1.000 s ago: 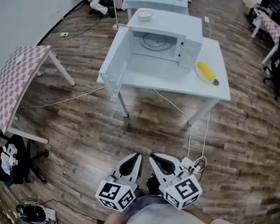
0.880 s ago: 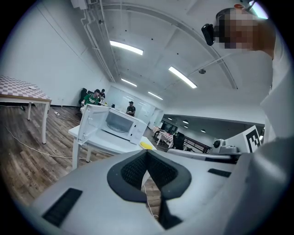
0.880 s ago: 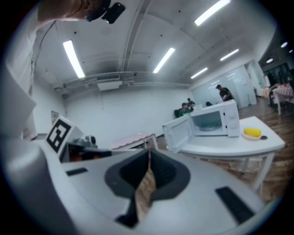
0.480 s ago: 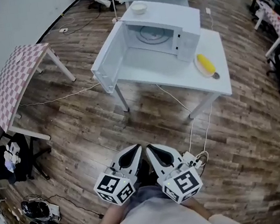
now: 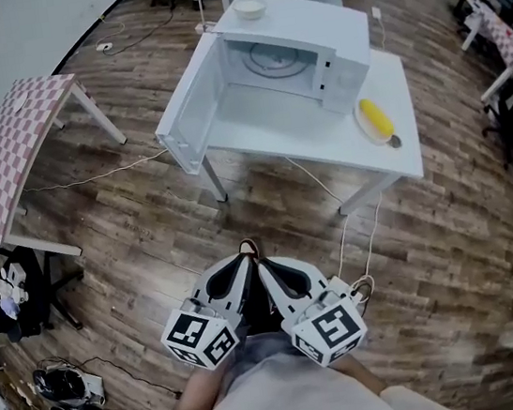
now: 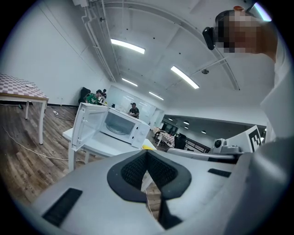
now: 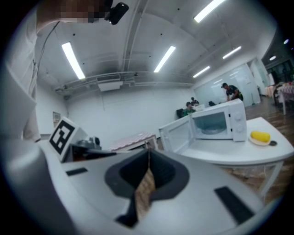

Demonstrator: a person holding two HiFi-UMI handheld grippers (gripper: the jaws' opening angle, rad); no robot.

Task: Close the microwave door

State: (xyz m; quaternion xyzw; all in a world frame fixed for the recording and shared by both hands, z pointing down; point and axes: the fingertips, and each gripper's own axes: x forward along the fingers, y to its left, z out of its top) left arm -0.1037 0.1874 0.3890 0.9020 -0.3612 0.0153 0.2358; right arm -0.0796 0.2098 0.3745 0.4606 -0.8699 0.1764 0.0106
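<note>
One microwave (image 5: pixel 310 45) stands on a white surface (image 5: pixel 266 136) with its door (image 5: pixel 188 105) swung fully open to the left, so the cavity and turntable are exposed. A bowl (image 5: pixel 249 6) sits on top of the microwave. A plate (image 5: pixel 365 132) carrying a yellow item (image 5: pixel 375 118) lies on the surface just right of the microwave. A checkered table (image 5: pixel 12 148) stands well apart to the left on the wood floor (image 5: pixel 147 234). The left hand-held gripper (image 5: pixel 238 273) and the right hand-held gripper (image 5: pixel 276 274) are held side by side close to the person's body, well apart from the microwave. Both have their jaws pressed together with nothing between them.
</note>
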